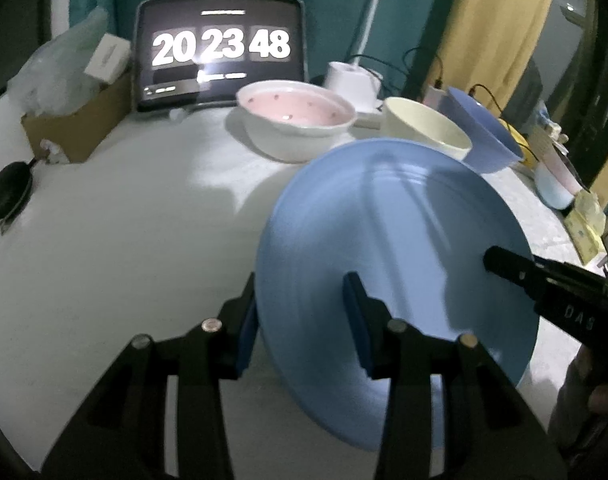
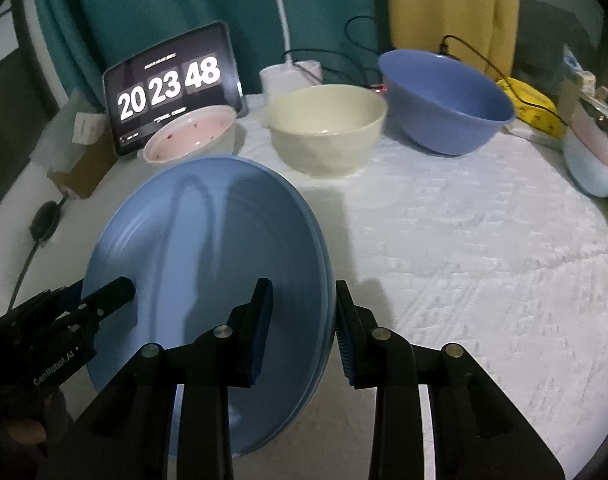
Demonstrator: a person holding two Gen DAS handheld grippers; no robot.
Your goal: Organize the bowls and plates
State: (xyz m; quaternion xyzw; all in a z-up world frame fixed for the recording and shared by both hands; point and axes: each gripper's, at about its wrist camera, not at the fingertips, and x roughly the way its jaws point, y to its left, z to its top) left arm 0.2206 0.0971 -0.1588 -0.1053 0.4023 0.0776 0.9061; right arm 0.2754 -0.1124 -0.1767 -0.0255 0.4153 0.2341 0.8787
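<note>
Blue plate (image 1: 396, 240) carried tilted above the white tablecloth (image 2: 464, 260), gripped from two sides at once. Left gripper (image 1: 304, 320) clamped on the plate's left rim, one blue pad (image 1: 358, 320) pressed on the upper face, the other under the edge. Right gripper (image 2: 302, 328) clamped on the opposite rim, inner finger on the face, outer finger just outside the edge; possibly two plates stacked there, the rim looking doubled, hard to tell. Beyond the fingertips: pink-lined bowl (image 2: 192, 136), cream bowl (image 2: 328, 136) and blue bowl (image 2: 444, 100) standing in a row, well apart from the plate. Behind the bowls, a tablet (image 1: 220, 52) showing a clock.
</note>
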